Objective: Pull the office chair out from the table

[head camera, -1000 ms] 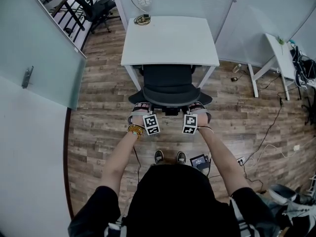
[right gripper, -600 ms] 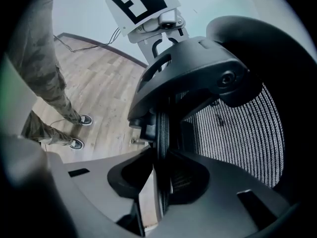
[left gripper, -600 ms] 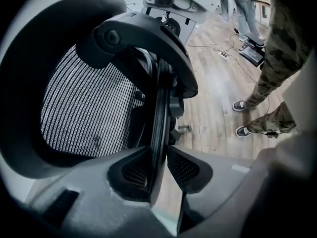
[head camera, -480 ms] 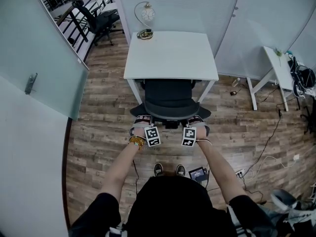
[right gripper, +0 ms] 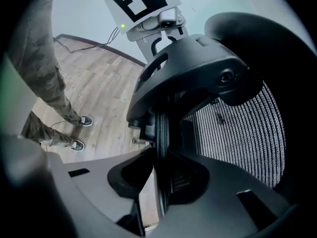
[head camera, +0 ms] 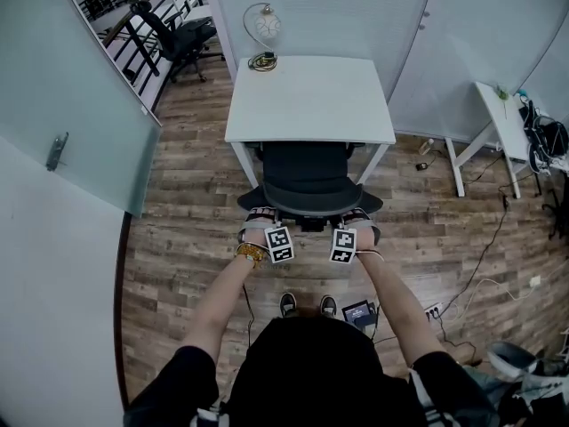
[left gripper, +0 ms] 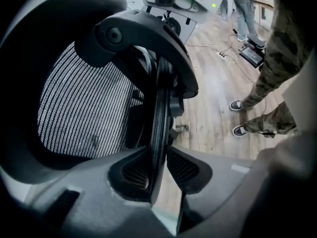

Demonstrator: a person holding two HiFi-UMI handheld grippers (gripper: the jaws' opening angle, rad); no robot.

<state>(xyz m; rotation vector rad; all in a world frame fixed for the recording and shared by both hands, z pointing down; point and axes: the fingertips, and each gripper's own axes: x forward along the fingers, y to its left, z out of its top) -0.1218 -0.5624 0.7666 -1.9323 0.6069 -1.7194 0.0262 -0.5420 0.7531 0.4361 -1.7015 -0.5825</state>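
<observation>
A black mesh office chair (head camera: 307,181) stands tucked under the white table (head camera: 309,96), its back toward me. Both grippers sit side by side on the top of the backrest. My left gripper (head camera: 258,216) has the backrest's black rim (left gripper: 159,108) between its jaws, which are closing, and both pads touch it (left gripper: 158,155). My right gripper (head camera: 357,216) is shut on the same rim (right gripper: 162,128) further right, with the pads pressed against it (right gripper: 162,162). The mesh (left gripper: 84,108) fills the rest of each gripper view.
A lamp (head camera: 267,27) stands at the table's far edge. A second office chair (head camera: 178,34) is at the back left behind a glass partition (head camera: 56,149). A white side table (head camera: 502,105) and floor cables (head camera: 480,265) lie to the right. A black box (head camera: 359,314) sits by my feet.
The chair and both grippers have kept their places. Only the head camera's aim has shifted a little.
</observation>
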